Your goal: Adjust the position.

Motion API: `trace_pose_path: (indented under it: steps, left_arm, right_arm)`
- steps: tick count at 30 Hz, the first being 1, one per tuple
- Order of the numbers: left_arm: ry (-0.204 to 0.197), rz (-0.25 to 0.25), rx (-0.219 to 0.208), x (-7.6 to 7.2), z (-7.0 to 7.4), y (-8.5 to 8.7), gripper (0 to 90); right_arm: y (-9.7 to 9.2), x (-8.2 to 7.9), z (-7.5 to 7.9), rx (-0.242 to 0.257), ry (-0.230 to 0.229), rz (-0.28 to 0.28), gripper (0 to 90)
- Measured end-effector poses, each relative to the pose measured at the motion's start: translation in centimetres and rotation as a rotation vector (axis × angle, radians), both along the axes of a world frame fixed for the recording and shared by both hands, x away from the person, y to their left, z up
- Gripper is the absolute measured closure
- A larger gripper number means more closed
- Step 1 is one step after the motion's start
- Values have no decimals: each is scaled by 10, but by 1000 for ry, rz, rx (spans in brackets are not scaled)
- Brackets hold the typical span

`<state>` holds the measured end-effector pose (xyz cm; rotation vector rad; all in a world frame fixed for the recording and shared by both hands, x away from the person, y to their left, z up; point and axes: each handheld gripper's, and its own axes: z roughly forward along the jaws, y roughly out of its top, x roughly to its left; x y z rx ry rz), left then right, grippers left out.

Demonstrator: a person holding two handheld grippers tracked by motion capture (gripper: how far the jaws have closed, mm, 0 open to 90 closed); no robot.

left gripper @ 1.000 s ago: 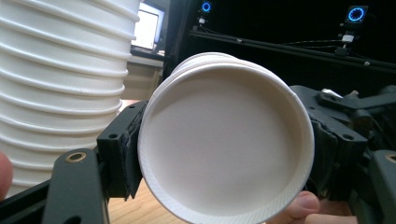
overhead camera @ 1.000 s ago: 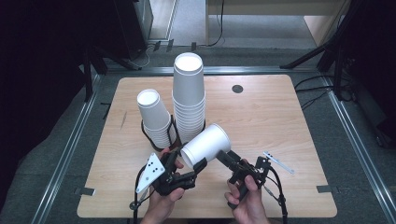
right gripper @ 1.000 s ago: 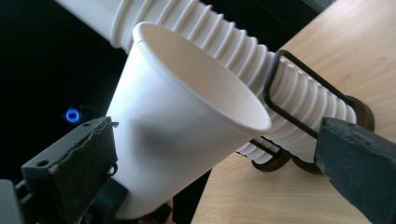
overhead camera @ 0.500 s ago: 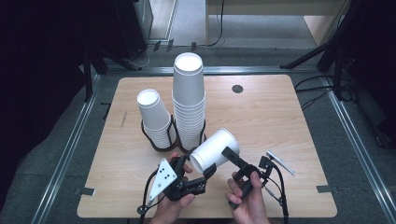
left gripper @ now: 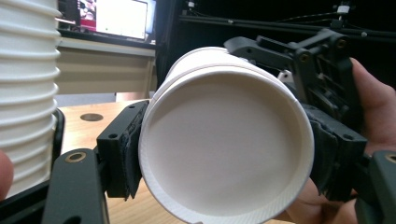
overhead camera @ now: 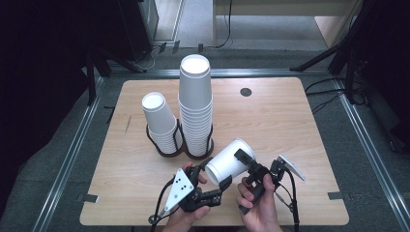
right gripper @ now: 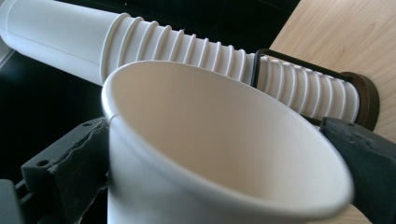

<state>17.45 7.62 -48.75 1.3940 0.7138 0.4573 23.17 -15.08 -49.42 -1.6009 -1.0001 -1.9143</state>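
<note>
Broadly, a pale wooden table [overhead camera: 290,125] carries everything, with a small dark round hole [overhead camera: 246,92] near its far edge. On it stands a tall stack of white ribbed paper cups [overhead camera: 195,106], upside down in a dark wire holder, and just beside that a shorter stack of white paper cups [overhead camera: 160,123] in a matching holder [overhead camera: 164,145]. No brand, label or readable writing shows on any cup.

Near the front edge, a single white paper cup [overhead camera: 229,162] is held off the table, tilted on its side, between the two hands. The left gripper [overhead camera: 212,186] has its black jaws pressed against the cup's outer wall near one end; in the left gripper view the cup [left gripper: 226,140] sits tight between the padded jaws. The right gripper [overhead camera: 246,162] clasps the other end, and in the right gripper view its jaws press on either side of the cup's open rim [right gripper: 224,154].

A grey three-cornered plate [overhead camera: 178,187] on the left gripper bears small black dots.
</note>
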Motion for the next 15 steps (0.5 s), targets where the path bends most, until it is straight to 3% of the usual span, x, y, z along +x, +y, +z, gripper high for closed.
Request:
trace_pose_path:
  steps: [8,15]
  left_arm:
    - [16,-17,4,1,-2,-1,235]
    - [61,-60,20,4,-3,0,224]
  right_arm:
    - [-4,-1,-3,-3,-31,-33,52]
    - [-6,-2,-4,-35,-73,-71,97]
